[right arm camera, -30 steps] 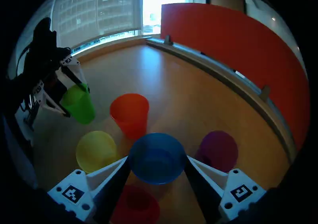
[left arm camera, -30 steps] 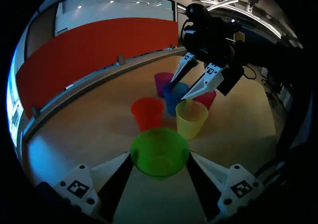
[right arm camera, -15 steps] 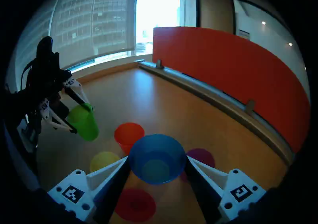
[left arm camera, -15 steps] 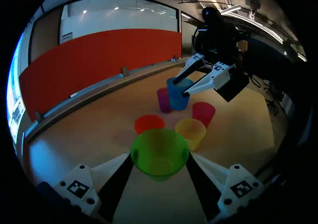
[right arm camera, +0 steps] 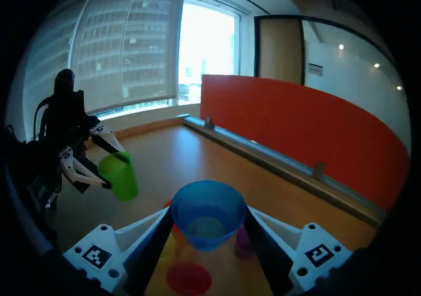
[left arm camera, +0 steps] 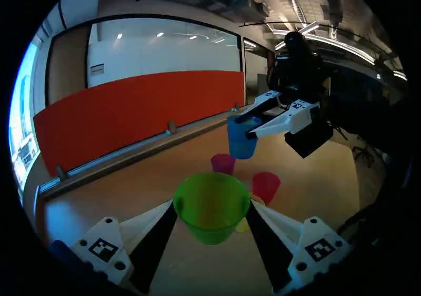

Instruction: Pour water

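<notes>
Translucent plastic, smooth and tapered: the green cup (left arm camera: 211,220) sits low-centre in the left gripper view, clamped upright by my left gripper (left arm camera: 210,205). My right gripper (right arm camera: 208,216) grasps the blue cup (right arm camera: 190,226) the same way, at lower centre of its own view. I judge both are kept level above the wooden table (left arm camera: 326,175) to avoid spilling before a pour, though I cannot tell which holds water.

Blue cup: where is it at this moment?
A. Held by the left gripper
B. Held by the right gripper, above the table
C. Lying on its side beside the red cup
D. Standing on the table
B: the blue cup sits clamped in the jaws of the right gripper, and the left gripper view shows it clear above the table; the left gripper holds the green cup.
</notes>
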Demonstrator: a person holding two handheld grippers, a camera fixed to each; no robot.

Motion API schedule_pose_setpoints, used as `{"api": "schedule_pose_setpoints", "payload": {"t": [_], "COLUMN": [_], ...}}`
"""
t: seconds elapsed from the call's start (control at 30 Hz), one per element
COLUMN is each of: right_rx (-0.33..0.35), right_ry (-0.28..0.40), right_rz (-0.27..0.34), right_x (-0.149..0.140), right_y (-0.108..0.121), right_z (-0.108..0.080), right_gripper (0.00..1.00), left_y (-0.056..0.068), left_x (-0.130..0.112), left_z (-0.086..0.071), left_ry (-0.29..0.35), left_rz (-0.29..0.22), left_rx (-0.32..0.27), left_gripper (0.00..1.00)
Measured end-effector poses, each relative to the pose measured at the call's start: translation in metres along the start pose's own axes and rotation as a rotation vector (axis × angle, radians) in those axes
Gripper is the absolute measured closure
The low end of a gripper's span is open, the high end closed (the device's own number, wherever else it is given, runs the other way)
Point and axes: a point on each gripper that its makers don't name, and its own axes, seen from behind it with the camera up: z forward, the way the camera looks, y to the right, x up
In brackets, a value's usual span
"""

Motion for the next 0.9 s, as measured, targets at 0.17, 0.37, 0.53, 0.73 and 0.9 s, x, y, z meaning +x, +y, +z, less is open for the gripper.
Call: {"api": "schedule_pose_setpoints", "payload": {"t": [0.17, 0.37, 0.53, 0.73, 0.9], "right_rx": [-0.008, -0.009, -0.005, -0.005, -0.005], "right_ry": [0.050, 0.110, 0.159, 0.203, 0.235], "right_rz": [0.003, -0.004, -0.004, 0.003, 0.006], "right_x": [0.014, 0.028, 0.038, 0.051, 0.060], "right_y": [-0.003, -0.009, -0.014, -0.016, -0.017], "right_z": [-0.006, -0.010, -0.011, -0.015, -0.019], "right_gripper": [0.08, 0.07, 0.07, 0.08, 0.07], "left_y": [-0.001, -0.002, -0.004, -0.004, -0.002], "left_x": [0.014, 0.026, 0.034, 0.041, 0.047], "left_z": [-0.007, -0.014, -0.017, -0.021, -0.022], "left_ry": [0.035, 0.065, 0.090, 0.123, 0.157], "left_rz": [0.003, 0.002, -0.014, -0.019, -0.029], "left_rx": [0.012, 0.022, 0.027, 0.031, 0.036], "left_gripper": [0.13, 0.13, 0.13, 0.13, 0.13]}}
